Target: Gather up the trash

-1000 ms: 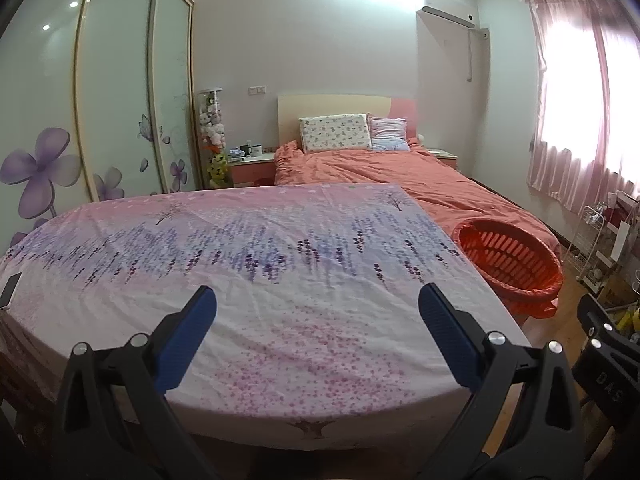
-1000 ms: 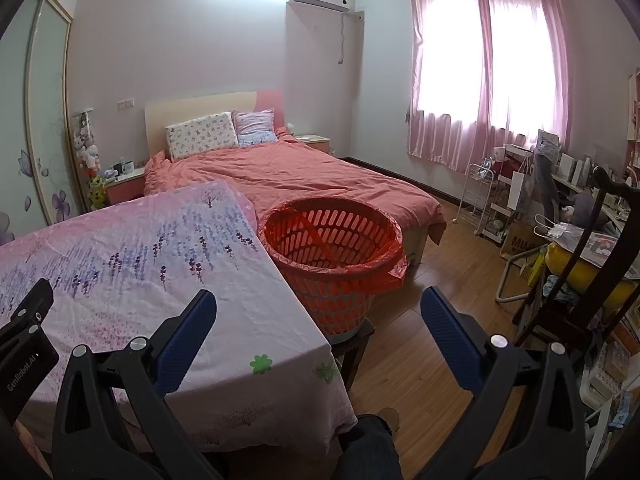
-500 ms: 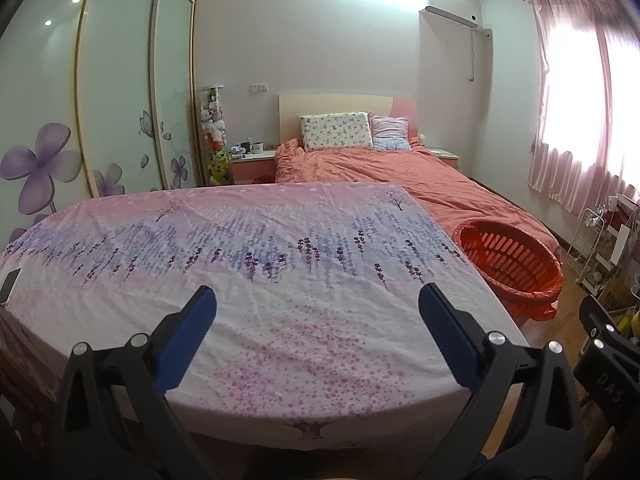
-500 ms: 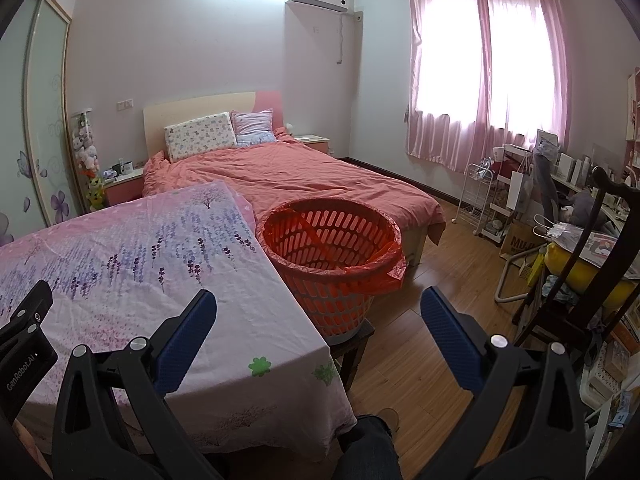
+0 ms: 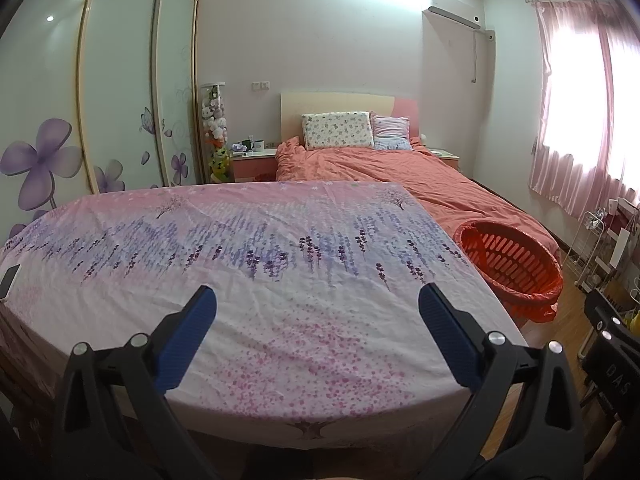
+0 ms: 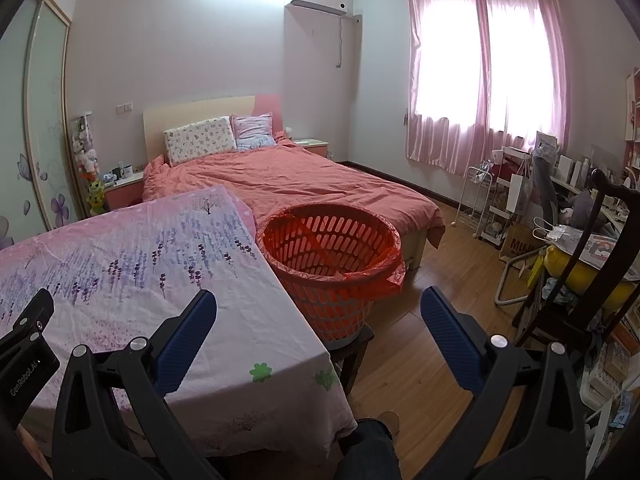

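An orange slotted basket [image 6: 332,256] lined with a red bag stands on a dark stool at the table's right side; it also shows in the left wrist view [image 5: 510,266]. The table is covered by a pink and lavender flower cloth [image 5: 260,264], also seen in the right wrist view [image 6: 160,280]. I see no loose trash on it. My left gripper [image 5: 316,312] is open and empty above the table's near edge. My right gripper [image 6: 318,312] is open and empty, held over the table's right corner in front of the basket.
A dark phone [image 5: 9,280] lies at the table's far left edge. A bed with an orange cover [image 6: 304,184] stands behind the table. A chair [image 6: 592,280], a white rack [image 6: 480,200] and clutter fill the right side. The floor is wood [image 6: 420,360].
The left wrist view has tilted slightly upward; the table and basket sit a little lower in it. The right wrist view has barely shifted. Both grippers stay open.
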The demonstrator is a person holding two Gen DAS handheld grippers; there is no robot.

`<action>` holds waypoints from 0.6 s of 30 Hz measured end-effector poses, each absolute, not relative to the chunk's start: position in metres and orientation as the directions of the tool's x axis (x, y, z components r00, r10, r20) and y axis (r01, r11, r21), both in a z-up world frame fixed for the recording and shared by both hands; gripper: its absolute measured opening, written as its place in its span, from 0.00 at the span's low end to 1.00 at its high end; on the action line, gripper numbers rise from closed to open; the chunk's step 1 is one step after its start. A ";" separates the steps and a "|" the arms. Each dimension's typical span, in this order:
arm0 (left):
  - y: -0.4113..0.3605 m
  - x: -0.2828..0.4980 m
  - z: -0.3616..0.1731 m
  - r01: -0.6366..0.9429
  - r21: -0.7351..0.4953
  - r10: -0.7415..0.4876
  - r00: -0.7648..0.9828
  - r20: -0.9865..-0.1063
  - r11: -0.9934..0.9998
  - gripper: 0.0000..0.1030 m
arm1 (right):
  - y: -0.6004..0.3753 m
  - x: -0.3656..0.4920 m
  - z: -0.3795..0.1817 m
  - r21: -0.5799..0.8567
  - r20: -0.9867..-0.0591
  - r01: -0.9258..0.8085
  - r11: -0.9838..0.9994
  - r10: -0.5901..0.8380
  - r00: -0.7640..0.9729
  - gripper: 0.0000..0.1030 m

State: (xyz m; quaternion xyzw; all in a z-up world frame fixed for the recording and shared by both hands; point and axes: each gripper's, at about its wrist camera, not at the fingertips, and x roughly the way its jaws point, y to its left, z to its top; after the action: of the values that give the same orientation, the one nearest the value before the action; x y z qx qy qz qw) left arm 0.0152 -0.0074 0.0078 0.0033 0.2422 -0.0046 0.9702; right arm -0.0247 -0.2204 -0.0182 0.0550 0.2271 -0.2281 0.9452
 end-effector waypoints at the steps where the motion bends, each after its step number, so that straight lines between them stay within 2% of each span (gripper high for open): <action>1: -0.008 0.015 0.007 0.010 0.003 -0.007 0.883 -0.470 1.000 0.96 | -0.220 -0.025 -0.018 0.000 -0.455 0.456 0.890 -0.406 0.793 0.98; 18: -0.010 0.015 0.007 0.010 0.003 -0.007 0.881 -0.473 1.000 0.96 | -0.219 -0.024 -0.018 0.000 -0.455 0.456 0.890 -0.406 0.792 0.98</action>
State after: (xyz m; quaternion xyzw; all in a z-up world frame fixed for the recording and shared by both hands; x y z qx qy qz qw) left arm 0.0154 -0.0096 0.0065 0.0027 0.2436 -0.0044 0.9699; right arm -0.0241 -0.2191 -0.0182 0.0548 0.2276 -0.2281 0.9451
